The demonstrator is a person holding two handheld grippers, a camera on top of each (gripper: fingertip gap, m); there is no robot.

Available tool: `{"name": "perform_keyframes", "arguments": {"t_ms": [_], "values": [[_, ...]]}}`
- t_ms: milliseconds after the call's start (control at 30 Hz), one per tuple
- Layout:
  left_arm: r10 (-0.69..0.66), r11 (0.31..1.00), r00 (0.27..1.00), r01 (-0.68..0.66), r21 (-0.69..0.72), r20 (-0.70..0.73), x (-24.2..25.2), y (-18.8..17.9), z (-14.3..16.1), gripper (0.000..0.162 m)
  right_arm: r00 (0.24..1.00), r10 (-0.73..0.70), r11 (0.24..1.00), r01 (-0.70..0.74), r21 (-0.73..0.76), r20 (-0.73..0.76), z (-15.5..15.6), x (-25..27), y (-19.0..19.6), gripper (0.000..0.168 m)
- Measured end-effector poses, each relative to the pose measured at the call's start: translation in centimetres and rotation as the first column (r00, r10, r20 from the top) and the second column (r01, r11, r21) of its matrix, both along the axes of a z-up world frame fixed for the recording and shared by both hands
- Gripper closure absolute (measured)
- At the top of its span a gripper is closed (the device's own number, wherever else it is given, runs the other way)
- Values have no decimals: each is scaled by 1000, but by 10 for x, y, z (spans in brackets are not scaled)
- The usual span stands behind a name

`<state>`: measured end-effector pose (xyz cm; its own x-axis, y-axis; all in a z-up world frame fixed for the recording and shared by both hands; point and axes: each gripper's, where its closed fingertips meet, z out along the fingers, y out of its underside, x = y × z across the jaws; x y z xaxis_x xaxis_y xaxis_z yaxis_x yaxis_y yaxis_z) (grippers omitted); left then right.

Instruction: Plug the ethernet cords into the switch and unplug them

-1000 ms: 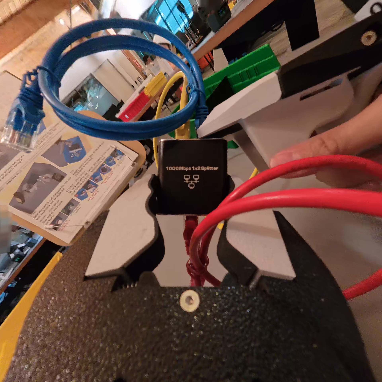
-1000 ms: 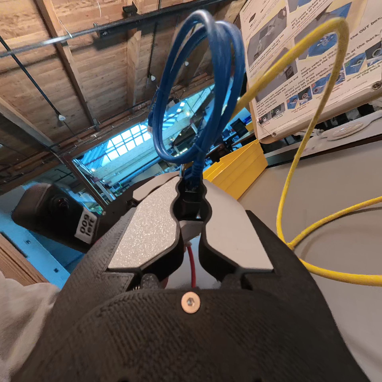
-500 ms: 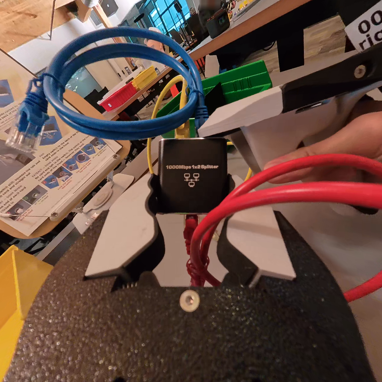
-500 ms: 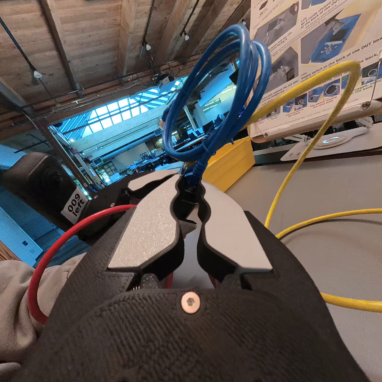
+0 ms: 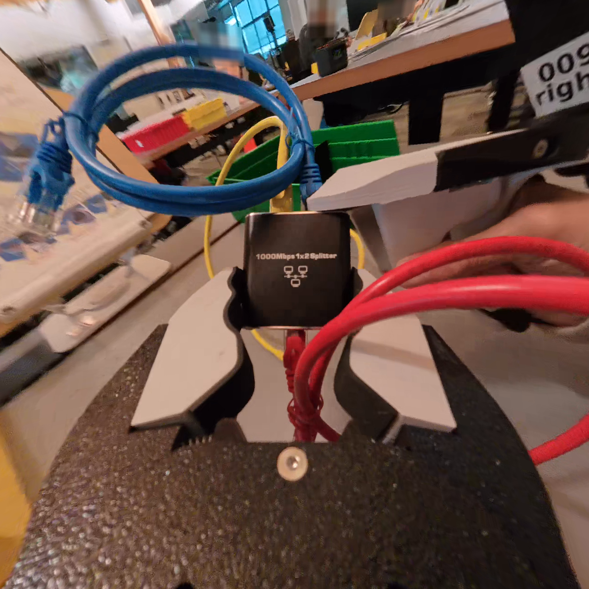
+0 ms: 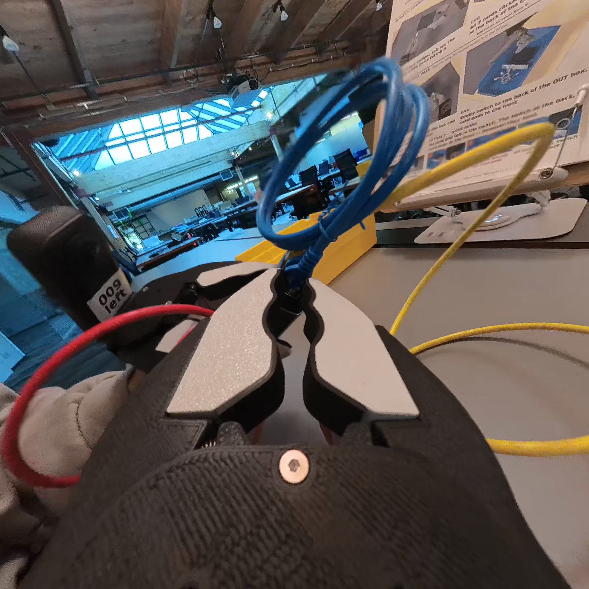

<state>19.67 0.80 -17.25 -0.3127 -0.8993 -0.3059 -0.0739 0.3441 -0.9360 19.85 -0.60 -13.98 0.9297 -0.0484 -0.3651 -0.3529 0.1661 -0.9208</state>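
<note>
- Left gripper (image 5: 294,296) pinches the switch (image 5: 297,271), held above the worktop (image 6: 478,287); red cord (image 5: 446,287) sits in its near port, yellow cord (image 5: 282,165) in the far side.
- Right gripper (image 6: 291,296) is clamped on the blue cord (image 6: 318,159) plug at the switch's far side.
- Judged step: seating or pulling blue; whether it is in the port cannot be told. Next calls for a straight push or pull.
- Yellow bin (image 6: 338,245) at the worktop's far edge, green bin (image 5: 357,146) beyond the switch: contents not visible.
</note>
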Motion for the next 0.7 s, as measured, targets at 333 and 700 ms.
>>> {"name": "perform_keyframes", "arguments": {"t_ms": [333, 700], "values": [[-38, 995, 998, 34, -97, -42, 2, -2, -8, 99, 990, -36, 991, 53, -120, 134, -6, 3, 0, 156], [-72, 978, 996, 59, -200, -60, 3, -5, -12, 99, 995, -35, 992, 46, -114, 92, -9, 6, -1, 157]]}}
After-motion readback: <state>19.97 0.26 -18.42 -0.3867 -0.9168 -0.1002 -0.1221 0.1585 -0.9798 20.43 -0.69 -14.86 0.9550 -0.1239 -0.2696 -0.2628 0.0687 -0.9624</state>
